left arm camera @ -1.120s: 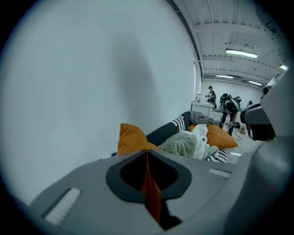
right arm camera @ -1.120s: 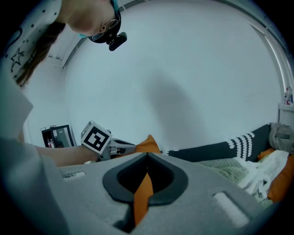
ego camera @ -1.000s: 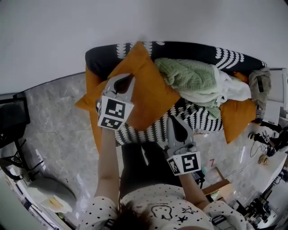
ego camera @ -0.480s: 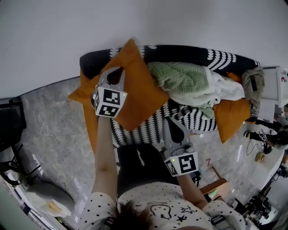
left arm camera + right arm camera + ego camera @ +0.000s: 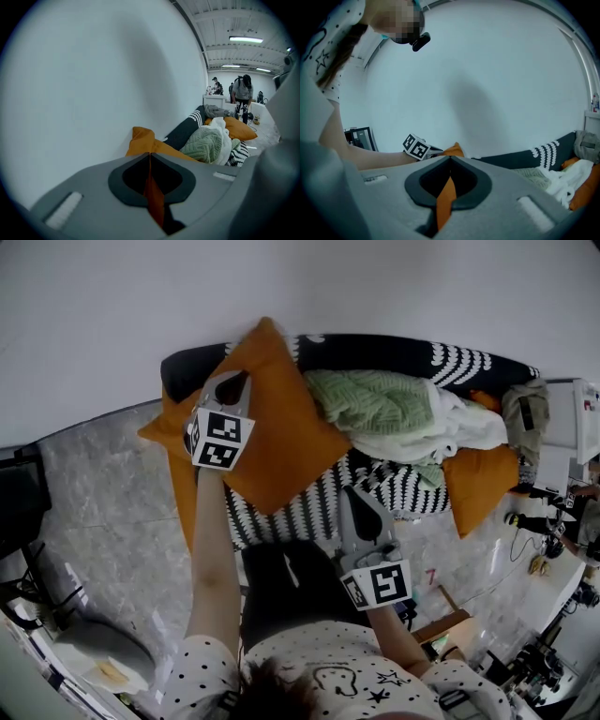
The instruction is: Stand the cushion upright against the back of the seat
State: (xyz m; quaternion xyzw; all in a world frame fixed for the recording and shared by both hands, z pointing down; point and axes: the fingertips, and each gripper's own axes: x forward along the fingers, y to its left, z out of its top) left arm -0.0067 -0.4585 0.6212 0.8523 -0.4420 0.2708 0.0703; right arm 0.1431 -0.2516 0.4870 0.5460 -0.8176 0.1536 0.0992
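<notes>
Head view: your left gripper (image 5: 232,388) has its jaws pinched on the upper left edge of the orange cushion (image 5: 286,437). The cushion sits cocked like a diamond, its top point beyond those jaws and up against the dark sofa back (image 5: 394,348). Your right gripper (image 5: 359,507) is over the striped seat (image 5: 309,512), apart from the cushion's lower corner, with a green blanket (image 5: 375,401) ahead of its jaws.

Left gripper view: the jaws are together on a sliver of orange fabric, and the cushion's corner rises just ahead of them.

Right gripper view: these jaws are closed too. An orange sliver shows in their seam, but it cannot be told for cushion.

You look to be mid-placement. Next, rotate the cushion until one edge lies flat on the seat, lean it back, then release.
</notes>
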